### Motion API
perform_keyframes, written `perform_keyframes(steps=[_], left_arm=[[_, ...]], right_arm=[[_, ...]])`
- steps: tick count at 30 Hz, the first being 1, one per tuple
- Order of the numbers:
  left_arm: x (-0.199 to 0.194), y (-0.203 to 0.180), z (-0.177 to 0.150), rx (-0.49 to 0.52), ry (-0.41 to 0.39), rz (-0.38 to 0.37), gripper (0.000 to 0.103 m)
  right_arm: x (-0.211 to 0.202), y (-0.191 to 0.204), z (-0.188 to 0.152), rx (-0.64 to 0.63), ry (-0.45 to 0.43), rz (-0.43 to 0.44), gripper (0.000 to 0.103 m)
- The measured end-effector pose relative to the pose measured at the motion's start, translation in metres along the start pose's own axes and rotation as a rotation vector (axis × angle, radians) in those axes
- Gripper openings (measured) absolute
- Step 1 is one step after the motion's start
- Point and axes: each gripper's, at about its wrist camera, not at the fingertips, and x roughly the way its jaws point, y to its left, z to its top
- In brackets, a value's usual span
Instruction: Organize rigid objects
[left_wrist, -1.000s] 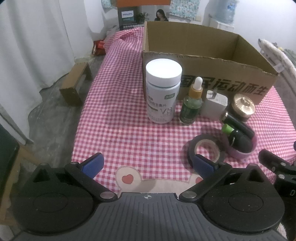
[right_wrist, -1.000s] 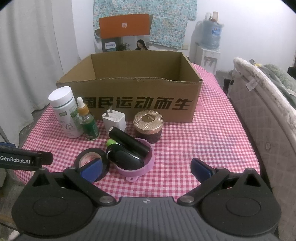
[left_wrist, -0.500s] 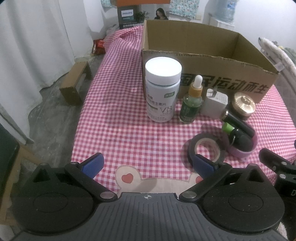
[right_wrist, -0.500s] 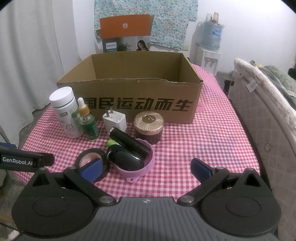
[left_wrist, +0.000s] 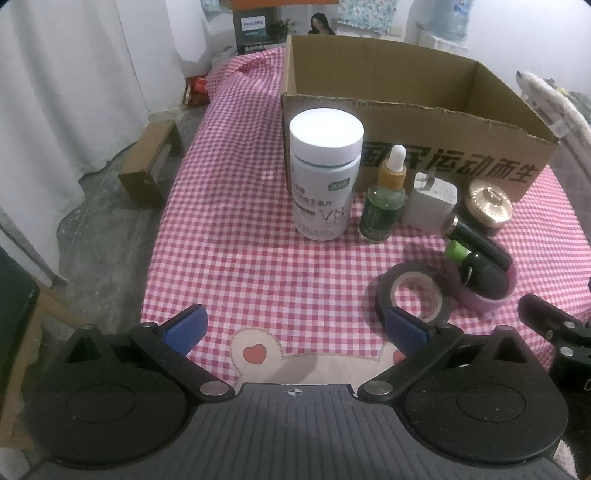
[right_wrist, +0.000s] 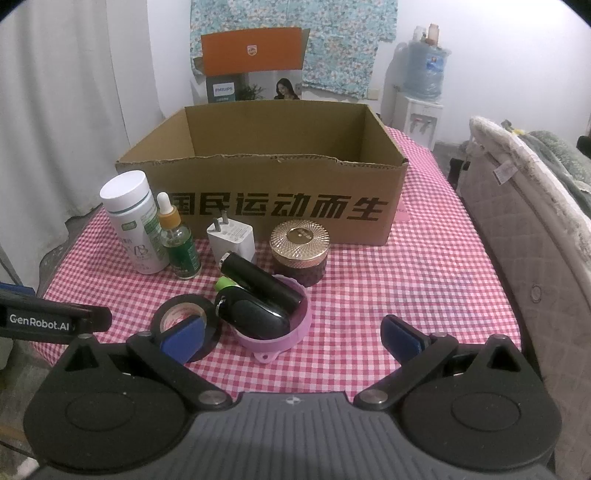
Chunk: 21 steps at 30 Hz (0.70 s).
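Observation:
An open cardboard box (right_wrist: 280, 206) (left_wrist: 443, 140) stands on the checked cloth. In front of it stand a white pill bottle (left_wrist: 324, 173) (right_wrist: 135, 221), a green dropper bottle (left_wrist: 386, 197) (right_wrist: 179, 240), a white charger plug (left_wrist: 430, 201) (right_wrist: 232, 236) and a gold-lidded jar (left_wrist: 489, 206) (right_wrist: 300, 251). A pink bowl (right_wrist: 291, 334) (left_wrist: 484, 301) holds dark objects and a green cap. A black tape roll (left_wrist: 413, 293) (right_wrist: 183, 312) lies beside it. My left gripper (left_wrist: 295, 328) is open over the cloth's near edge. My right gripper (right_wrist: 291, 336) is open just before the bowl.
A bed or mattress edge (right_wrist: 532, 229) runs along the right of the table. A small wooden stool (left_wrist: 151, 162) sits on the floor at the left. An orange retail box (right_wrist: 253, 77) and a water dispenser (right_wrist: 421, 92) stand behind the cardboard box.
Both grippers have shifted very slightly; the objects sit a touch lower in the right wrist view. Nothing was grasped or moved on the table.

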Motion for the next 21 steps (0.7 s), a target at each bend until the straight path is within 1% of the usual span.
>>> perform_keyframes(steps=[21], left_arm=[[0.0037,-0.0008,0.0035,0.005,0.012,0.002,0.103]], right_arm=[[0.0042,0.0025,0.0017,-0.006,0.014,0.007,0.103]])
